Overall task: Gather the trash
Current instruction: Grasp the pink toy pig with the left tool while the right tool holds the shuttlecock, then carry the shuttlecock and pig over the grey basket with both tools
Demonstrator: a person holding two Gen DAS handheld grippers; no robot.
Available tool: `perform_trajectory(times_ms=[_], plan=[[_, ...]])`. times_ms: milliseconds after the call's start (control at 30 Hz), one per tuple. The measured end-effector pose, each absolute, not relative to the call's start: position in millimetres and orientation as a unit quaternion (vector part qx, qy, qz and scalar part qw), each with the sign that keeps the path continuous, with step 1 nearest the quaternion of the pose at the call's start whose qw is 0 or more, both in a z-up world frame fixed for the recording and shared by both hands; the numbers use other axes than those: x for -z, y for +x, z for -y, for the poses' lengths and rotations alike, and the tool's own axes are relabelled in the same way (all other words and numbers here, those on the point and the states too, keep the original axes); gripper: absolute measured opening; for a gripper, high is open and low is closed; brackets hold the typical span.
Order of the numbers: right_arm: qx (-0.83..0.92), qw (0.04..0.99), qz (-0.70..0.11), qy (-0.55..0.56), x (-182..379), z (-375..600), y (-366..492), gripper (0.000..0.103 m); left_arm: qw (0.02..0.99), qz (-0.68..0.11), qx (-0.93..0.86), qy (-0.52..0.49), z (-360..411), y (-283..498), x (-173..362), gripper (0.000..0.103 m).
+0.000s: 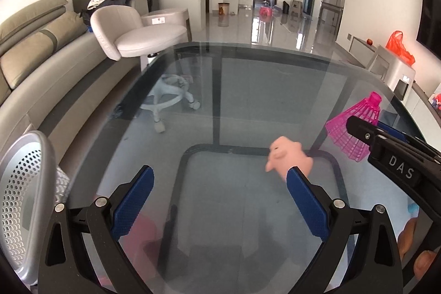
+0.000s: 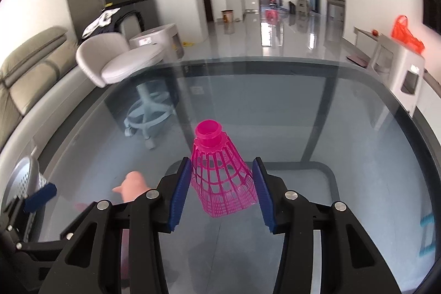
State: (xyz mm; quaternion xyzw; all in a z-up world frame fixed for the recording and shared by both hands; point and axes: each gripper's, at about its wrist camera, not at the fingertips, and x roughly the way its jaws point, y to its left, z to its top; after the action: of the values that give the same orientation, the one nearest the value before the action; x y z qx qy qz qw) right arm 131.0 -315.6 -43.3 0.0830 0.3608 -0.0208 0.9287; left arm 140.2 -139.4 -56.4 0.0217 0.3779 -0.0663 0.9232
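Right gripper [image 2: 222, 192]: jaws spread either side of pink shuttlecock [image 2: 220, 172] on glass table [image 2: 358, 128], toward its near right edge; contact unclear. Left gripper [image 1: 219, 193]: spread wide, holding nothing. Pink pig toy [image 1: 288, 154] just beyond its right finger. Perforated bin [image 1: 24, 200] at table's left edge.

shuttlecock [image 2: 223, 172] on glass table [image 2: 358, 142] | pig toy [image 2: 135, 185] to its left | basket [image 1: 24, 200] at table's left edge
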Motion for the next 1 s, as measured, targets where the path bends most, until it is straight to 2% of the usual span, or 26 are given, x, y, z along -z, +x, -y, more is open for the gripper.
perform_trajectory(times_ms=[600, 667, 900, 933, 1000], plan=[[0.052, 0.925, -0.353, 0.129, 40, 352, 127, 0.044, 0.908, -0.410, 0.080, 0.025, 181, 164, 70, 0.094], [0.051, 0.925, -0.352, 0.131, 39, 352, 127, 0.044, 0.907, -0.411, 0.083, 0.031, 184, 164, 71, 0.088], [0.047, 0.924, -0.355, 0.132, 39, 351, 127, 0.044, 0.898, -0.428, 0.098, 0.029, 184, 166, 76, 0.044], [0.046, 0.924, -0.355, 0.132, 39, 350, 127, 0.044, 0.897, -0.430, 0.102, 0.028, 184, 165, 76, 0.040], [0.044, 0.925, -0.355, 0.131, 38, 349, 127, 0.044, 0.898, -0.427, 0.105, 0.026, 183, 163, 75, 0.040]])
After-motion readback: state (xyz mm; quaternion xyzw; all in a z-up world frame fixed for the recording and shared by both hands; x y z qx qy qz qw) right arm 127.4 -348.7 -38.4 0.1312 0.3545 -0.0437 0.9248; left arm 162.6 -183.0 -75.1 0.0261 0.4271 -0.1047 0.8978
